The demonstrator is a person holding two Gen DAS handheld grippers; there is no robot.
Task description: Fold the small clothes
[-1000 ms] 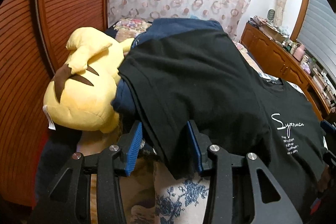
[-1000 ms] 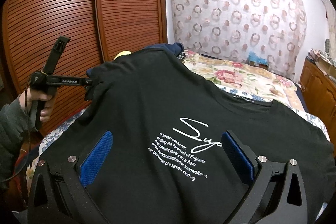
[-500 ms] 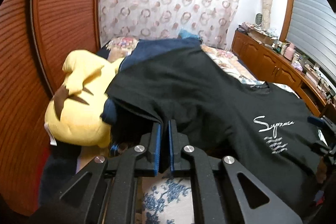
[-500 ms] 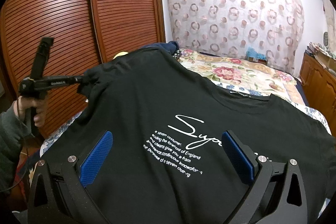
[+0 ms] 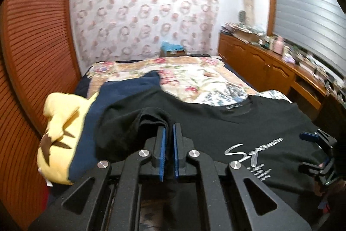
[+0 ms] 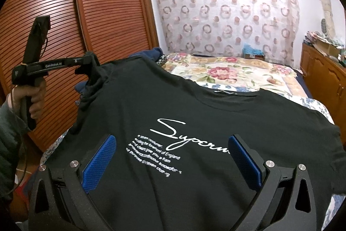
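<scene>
A black T-shirt (image 5: 216,133) with white script print lies spread over the bed, print side up (image 6: 151,101). My left gripper (image 5: 169,129) is shut on a bunched fold of its sleeve. In the right wrist view the left gripper (image 6: 88,62) holds that sleeve raised off the bed at the shirt's left corner. My right gripper (image 6: 171,138) stands wide open just above the printed chest, its blue pads (image 6: 101,157) on either side of the lettering, pressing on nothing.
A yellow plush toy (image 5: 56,133) and a navy garment (image 5: 121,92) lie left of the shirt. A floral bedspread (image 5: 194,79) stretches behind. Louvred wooden wardrobe doors (image 6: 86,14) stand at the left, a cluttered wooden cabinet (image 5: 270,70) at the right. A person's hand (image 6: 34,99) grips the left handle.
My left gripper closed on the shirt's sleeve and then rose, lifting that corner off the plush toy. The right gripper stayed open and in place.
</scene>
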